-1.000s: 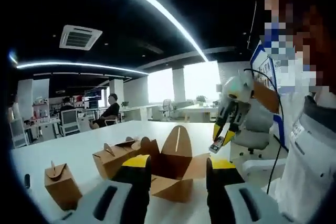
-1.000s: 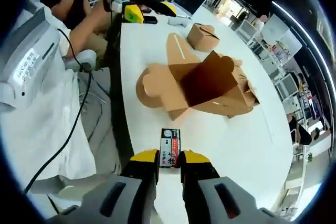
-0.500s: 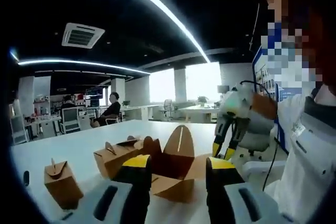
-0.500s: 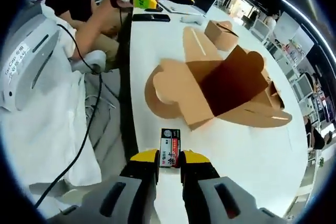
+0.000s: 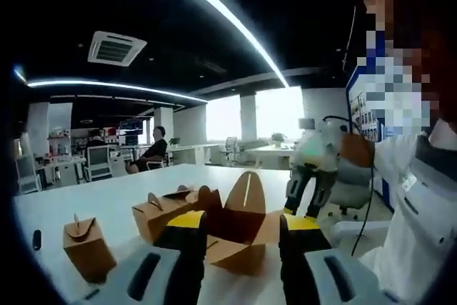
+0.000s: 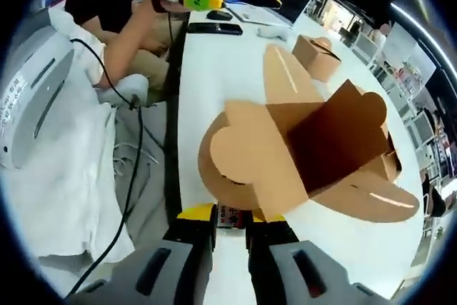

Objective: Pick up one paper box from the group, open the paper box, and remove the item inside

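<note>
Brown paper box (image 6: 307, 148) sits flaps-open on white table (image 6: 214, 69). My right gripper (image 6: 230, 213) pinches small printed item (image 6: 228, 213) just beside box; left gripper (image 5: 234, 225) wide, empty. Removal looks done, imo.

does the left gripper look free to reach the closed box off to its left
Probably yes: the left gripper is open and holds nothing, and bare table lies between it and the closed box.

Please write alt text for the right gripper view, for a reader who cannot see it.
The right gripper holds a small printed item in its jaws, close to an opened brown paper box on a white table.
</note>
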### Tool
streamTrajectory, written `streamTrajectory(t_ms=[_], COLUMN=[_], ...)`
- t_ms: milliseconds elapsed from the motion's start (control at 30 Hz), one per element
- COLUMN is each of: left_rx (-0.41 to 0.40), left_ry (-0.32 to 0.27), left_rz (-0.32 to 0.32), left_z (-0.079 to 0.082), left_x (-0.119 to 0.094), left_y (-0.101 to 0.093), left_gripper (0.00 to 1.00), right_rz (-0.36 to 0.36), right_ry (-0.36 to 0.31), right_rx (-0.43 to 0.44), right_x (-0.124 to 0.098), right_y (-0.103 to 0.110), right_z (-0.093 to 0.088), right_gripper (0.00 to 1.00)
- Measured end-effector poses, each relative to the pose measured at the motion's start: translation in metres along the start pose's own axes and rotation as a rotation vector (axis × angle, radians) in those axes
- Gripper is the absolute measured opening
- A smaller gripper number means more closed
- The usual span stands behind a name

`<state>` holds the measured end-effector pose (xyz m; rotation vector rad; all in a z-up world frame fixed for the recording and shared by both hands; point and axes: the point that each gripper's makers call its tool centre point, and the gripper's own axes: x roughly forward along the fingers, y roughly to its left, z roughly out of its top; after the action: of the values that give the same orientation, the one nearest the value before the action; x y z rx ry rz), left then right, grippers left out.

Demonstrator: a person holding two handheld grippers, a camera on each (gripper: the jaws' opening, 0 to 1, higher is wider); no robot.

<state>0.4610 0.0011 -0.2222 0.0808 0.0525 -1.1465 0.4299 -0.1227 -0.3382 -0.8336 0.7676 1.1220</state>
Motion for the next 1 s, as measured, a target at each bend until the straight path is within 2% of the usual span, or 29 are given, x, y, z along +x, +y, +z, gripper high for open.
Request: streamTrajectory(t_ms=[267, 533, 800, 1000], left_rx=[0.0, 0.003, 0.006, 0.002], left_ry=[-0.003, -0.007, -0.002, 0.006], left_rz=[0.006, 0.012, 0.003, 0.006], left_z=[0.0, 0.001, 0.0, -0.003], left_x=[-0.001, -0.003, -0.002, -0.002], left_y=[0.001, 0.002, -0.001, 0.001], left_gripper=[0.42, 0.42, 0.42, 0.41], right_rz=[0.025, 0.05, 0.094, 0.141], right_ry=[-0.009, -0.01, -0.019, -0.063], right_rx=[-0.025, -0.041, -0.095, -0.125], right_x=[0.014, 0.019, 0.036, 0.04], right_y=[-0.001, 0.009, 0.023, 0.03], right_z=[0.017, 0.017, 0.014, 0.013], right_gripper=[0.17, 0.17, 0.17, 0.17])
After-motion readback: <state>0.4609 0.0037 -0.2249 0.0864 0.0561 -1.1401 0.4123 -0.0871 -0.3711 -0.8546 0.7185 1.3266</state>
